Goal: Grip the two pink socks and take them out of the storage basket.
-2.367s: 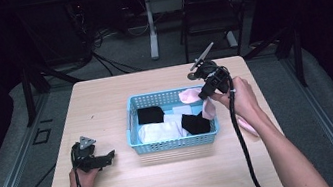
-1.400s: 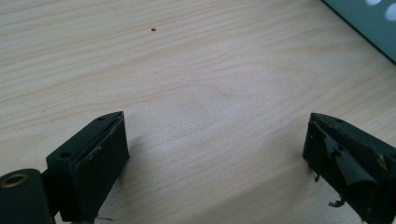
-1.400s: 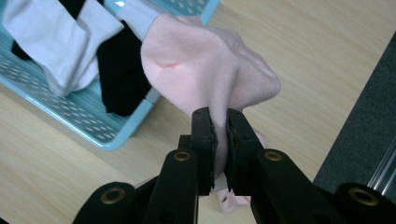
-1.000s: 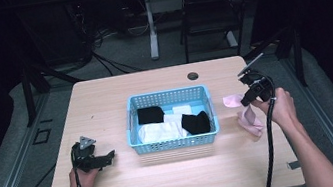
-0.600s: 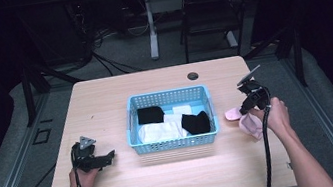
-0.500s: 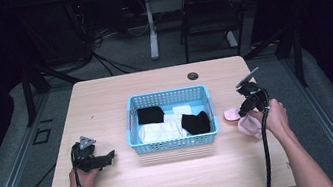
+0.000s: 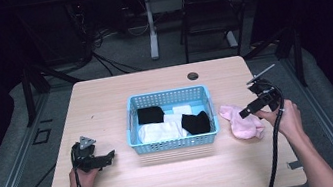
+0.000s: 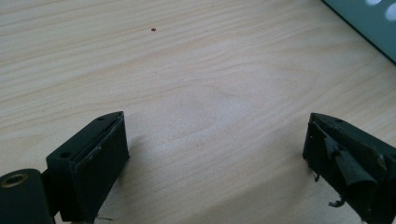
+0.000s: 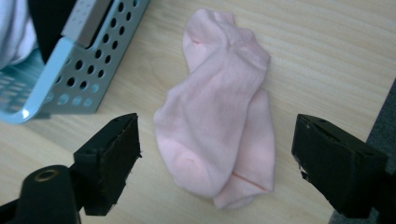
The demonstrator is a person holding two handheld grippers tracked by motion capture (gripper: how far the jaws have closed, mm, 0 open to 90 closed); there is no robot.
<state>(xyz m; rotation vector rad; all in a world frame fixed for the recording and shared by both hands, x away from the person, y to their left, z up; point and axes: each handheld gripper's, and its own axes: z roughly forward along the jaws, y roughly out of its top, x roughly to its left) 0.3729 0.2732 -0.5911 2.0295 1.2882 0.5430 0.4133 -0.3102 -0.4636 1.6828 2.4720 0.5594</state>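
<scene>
My right gripper hangs just right of the basket, directly over the pink socks, and it is released: in the right gripper view its jaws stand wide apart with the socks lying between them, touched by neither. The socks are a pair, one laid on top of the other, flat on the worktop just beside the basket's right wall but not against it; a strip of bare wood shows between them in the right gripper view, where the basket's perforated corner sits at upper left. The right hand holds the gripper from farther right of the basket, near the worktop's right edge.

Inside the basket I see two black pieces and white pieces, one black piece toward the back left, another toward the front right, white cloth between and in front.

My left gripper rests well left of the basket, low on the worktop near its front edge. It too is released: the left gripper view has its jaws spread wide over bare wood with nothing between them, and a corner of the basket at far upper right. The pad on one jaw looks frayed.
</scene>
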